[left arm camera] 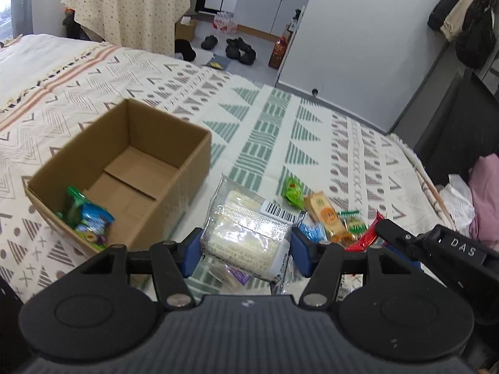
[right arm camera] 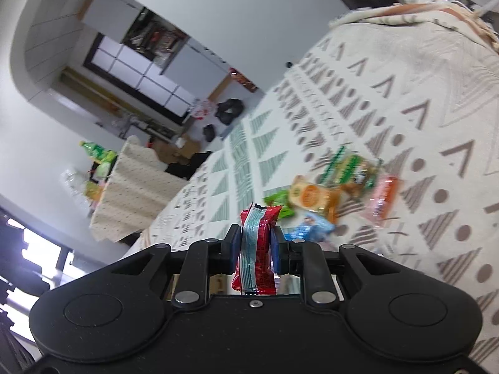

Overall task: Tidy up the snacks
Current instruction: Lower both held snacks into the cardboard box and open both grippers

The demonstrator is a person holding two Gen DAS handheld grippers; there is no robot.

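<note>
My left gripper (left arm camera: 244, 246) is shut on a clear pack of white wafers (left arm camera: 246, 224) with a barcode label, held above the bed beside the open cardboard box (left arm camera: 174, 168). The box holds a green and blue snack packet (left arm camera: 87, 218) in its near corner. My right gripper (right arm camera: 255, 244) is shut on a red snack packet (right arm camera: 257, 249), tilted above the bed; the packet (left arm camera: 363, 237) and that gripper's body also show at the right of the left wrist view. Loose snacks lie on the bedspread: a green packet (left arm camera: 292, 191), an orange biscuit pack (left arm camera: 326, 215), a green-striped pack (left arm camera: 354, 221), a blue packet (right arm camera: 308, 229) and a pink pack (right arm camera: 382, 199).
The patterned bedspread (left arm camera: 265, 118) covers the bed. A cloth-covered table (left arm camera: 131, 9), shoes (left arm camera: 240, 48) and a bottle (left arm camera: 279, 51) stand on the floor beyond the bed. Pink and white bedding (left arm camera: 483, 193) lies at the right edge.
</note>
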